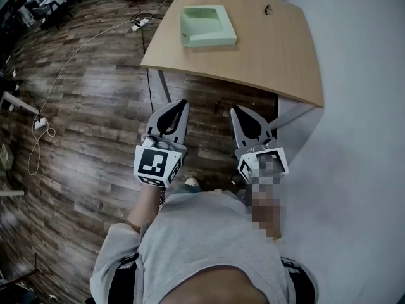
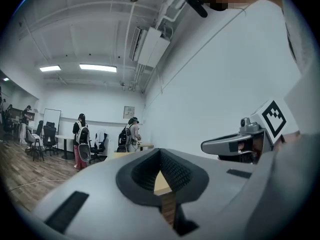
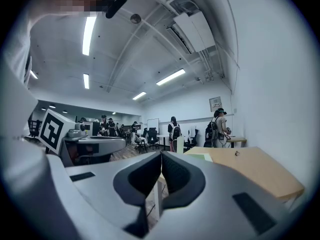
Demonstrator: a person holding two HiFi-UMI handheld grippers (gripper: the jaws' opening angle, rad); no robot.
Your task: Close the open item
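Note:
A pale green box [image 1: 207, 25] with a raised flap along its left and far sides rests on the wooden table [image 1: 272, 56], toward the far left part. In the right gripper view the green box [image 3: 202, 156] shows as a thin strip on the table [image 3: 255, 171]. My left gripper [image 1: 181, 104] and right gripper [image 1: 235, 110] are held level side by side in front of the body, short of the table's near edge. Both are shut with nothing between the jaws. The left gripper's [image 2: 161, 152] tips meet, and so do the right gripper's [image 3: 161, 154].
A small dark object [image 1: 267, 8] lies near the table's far edge. A power strip [image 1: 140, 23] and a white cable [image 1: 43, 128] lie on the wood floor to the left. A white wall [image 1: 361, 106] runs along the right. Several people [image 2: 81, 139] stand far across the room.

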